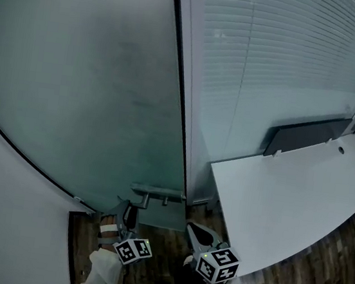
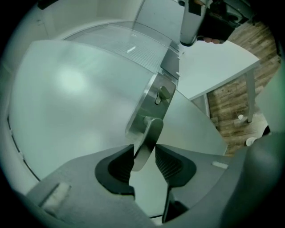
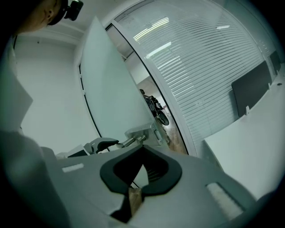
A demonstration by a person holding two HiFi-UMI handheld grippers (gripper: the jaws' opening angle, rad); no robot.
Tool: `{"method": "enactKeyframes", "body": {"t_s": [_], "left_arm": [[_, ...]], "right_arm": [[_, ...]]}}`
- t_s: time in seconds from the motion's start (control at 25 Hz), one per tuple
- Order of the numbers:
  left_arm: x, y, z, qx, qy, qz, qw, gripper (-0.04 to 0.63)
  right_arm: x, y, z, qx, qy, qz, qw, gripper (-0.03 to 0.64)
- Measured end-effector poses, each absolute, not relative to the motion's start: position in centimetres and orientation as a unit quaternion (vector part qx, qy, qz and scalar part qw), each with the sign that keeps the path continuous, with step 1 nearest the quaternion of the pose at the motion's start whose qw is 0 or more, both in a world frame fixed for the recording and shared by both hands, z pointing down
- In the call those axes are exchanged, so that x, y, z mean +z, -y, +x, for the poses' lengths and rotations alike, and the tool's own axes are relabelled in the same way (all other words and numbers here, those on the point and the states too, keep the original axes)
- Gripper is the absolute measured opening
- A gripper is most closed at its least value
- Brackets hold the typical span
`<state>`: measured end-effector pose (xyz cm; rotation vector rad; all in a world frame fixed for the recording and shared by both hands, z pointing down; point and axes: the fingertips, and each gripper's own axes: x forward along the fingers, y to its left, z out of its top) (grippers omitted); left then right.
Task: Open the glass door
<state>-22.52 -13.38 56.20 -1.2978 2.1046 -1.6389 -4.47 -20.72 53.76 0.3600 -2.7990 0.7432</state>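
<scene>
The frosted glass door (image 1: pixel 88 81) stands ajar, and its free edge shows in the right gripper view as the door (image 3: pixel 111 84) with a corridor beyond. Its metal lever handle (image 1: pixel 155 197) sits low on the door. My left gripper (image 1: pixel 130 213) is shut on that handle (image 2: pixel 149 133), which runs between the ribbed pads (image 2: pixel 120 164). My right gripper (image 1: pixel 195 230) hangs to the right of the handle, apart from it. In its own view the right gripper (image 3: pixel 143 147) is shut with nothing in it, and the left gripper (image 3: pixel 102 144) shows at the handle (image 3: pixel 138 140).
A white desk (image 1: pixel 286 204) lies to the right, close to my right gripper, with a dark panel (image 1: pixel 308 136) at its back. A glass wall with blinds (image 1: pixel 284 68) stands behind it. A white wall (image 1: pixel 6 213) is at left, wood floor (image 1: pixel 336 269) below.
</scene>
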Motion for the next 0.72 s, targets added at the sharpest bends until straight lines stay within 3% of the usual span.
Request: {"method": "enactKeyframes", "body": {"t_s": [0.04,0.16,0.72], "left_arm": [[56.2,12.3,-22.3,-0.539,-0.719,-0.432,0.083,0.141],[57.2,7.8,-21.2,-0.491,-0.758,-0.427,0.055,0.004],[55.0,-6.8,-8.7,-0.170,-0.834,-0.510,-0.124,0.000]], "right_arm": [[53.8,19.9,-4.1,0.251,0.954,0.124,0.112,0.006],[54.4,16.5,-2.6,0.243,0.955,0.129,0.113,0.006],[51.5,1.1,4.2,0.182,0.968,0.140,0.097,0.006]]}}
